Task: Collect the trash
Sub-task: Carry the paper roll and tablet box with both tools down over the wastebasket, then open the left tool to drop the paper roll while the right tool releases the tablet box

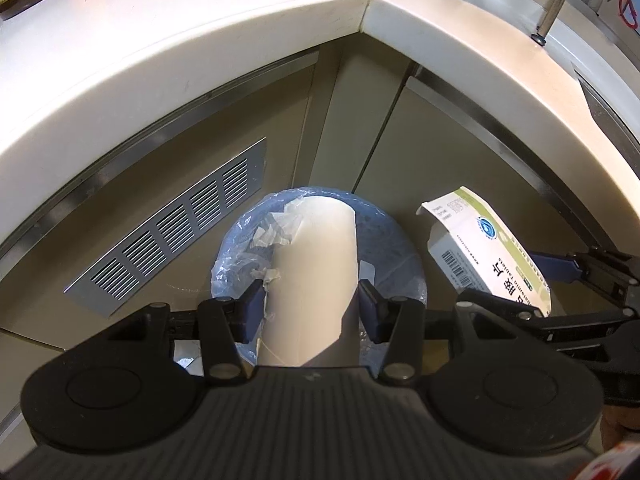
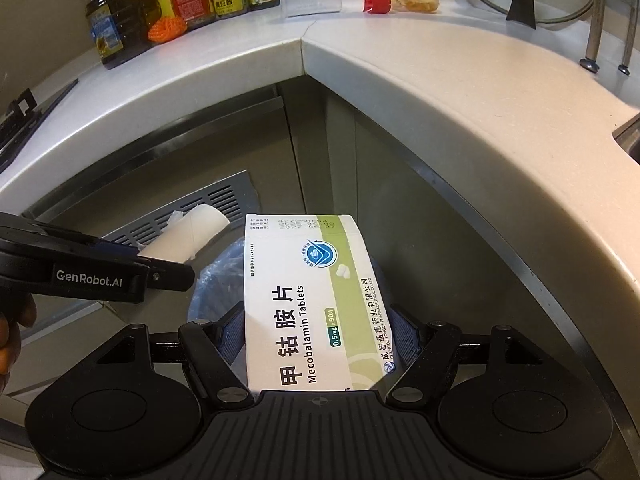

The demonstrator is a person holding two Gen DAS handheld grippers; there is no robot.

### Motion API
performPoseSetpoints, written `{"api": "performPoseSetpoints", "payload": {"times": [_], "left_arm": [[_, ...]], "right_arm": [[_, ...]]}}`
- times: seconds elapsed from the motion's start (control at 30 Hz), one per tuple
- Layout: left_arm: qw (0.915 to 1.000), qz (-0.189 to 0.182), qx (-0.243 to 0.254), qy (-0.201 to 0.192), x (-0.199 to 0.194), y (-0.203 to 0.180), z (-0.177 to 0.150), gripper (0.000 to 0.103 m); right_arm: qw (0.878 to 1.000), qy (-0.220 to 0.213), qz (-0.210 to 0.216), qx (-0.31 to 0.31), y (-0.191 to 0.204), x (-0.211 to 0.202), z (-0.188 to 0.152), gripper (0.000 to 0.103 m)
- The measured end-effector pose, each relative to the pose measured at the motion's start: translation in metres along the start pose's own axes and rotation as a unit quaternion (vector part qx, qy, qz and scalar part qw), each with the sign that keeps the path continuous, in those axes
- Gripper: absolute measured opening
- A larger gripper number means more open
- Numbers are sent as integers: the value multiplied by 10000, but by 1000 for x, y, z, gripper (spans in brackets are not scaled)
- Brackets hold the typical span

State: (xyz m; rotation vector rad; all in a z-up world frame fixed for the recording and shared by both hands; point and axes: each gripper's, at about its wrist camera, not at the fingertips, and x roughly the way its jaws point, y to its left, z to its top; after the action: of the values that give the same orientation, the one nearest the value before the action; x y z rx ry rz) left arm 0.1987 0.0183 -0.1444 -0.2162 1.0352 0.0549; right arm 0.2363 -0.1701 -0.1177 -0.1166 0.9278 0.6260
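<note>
Below the corner of the countertop (image 1: 280,60), a bin lined with a blue bag (image 1: 392,248) stands on the floor, and both pieces of trash are held over it. A miss is the main risk: the cardboard tube (image 1: 312,272) is long and lies tilted, so if it is let go while its far end reaches past the rim, it could tip out toward the vent grille (image 1: 180,236). The medicine box (image 2: 304,300) is wide and flat; it could be caught on the rim or on the tube if both are dropped together, and the thin bag could be dragged down.

The tube is pinched between the pads of the left gripper (image 1: 312,300), clamped across its lower part, its far end pointing over the bin mouth. The box is gripped flatwise by the right gripper (image 2: 320,336), jaws pressed on its long edges, most of its length sticking out ahead of the fingers above the bag.
</note>
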Motion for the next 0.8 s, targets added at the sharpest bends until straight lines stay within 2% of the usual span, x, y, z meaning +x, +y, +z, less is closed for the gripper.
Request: {"api": "performPoseSetpoints", "payload": {"times": [0.4,0.6,0.67,0.8], "left_arm": [[10000,-33,-23,19,9,3,7,45],[9997,-204,-88,-33,18,5,13,46],[9995,-224,-212,-100,21,7,11,59],[9995,-124,-253,-112,19,13,6,60]], "right_arm": [[9999,28,-61,78,1,7,-2,73],[9997,41,-110,210,-2,12,-2,73],[9996,44,-132,254,-4,14,-3,73],[9994,69,-144,297,-4,19,-4,73]]}}
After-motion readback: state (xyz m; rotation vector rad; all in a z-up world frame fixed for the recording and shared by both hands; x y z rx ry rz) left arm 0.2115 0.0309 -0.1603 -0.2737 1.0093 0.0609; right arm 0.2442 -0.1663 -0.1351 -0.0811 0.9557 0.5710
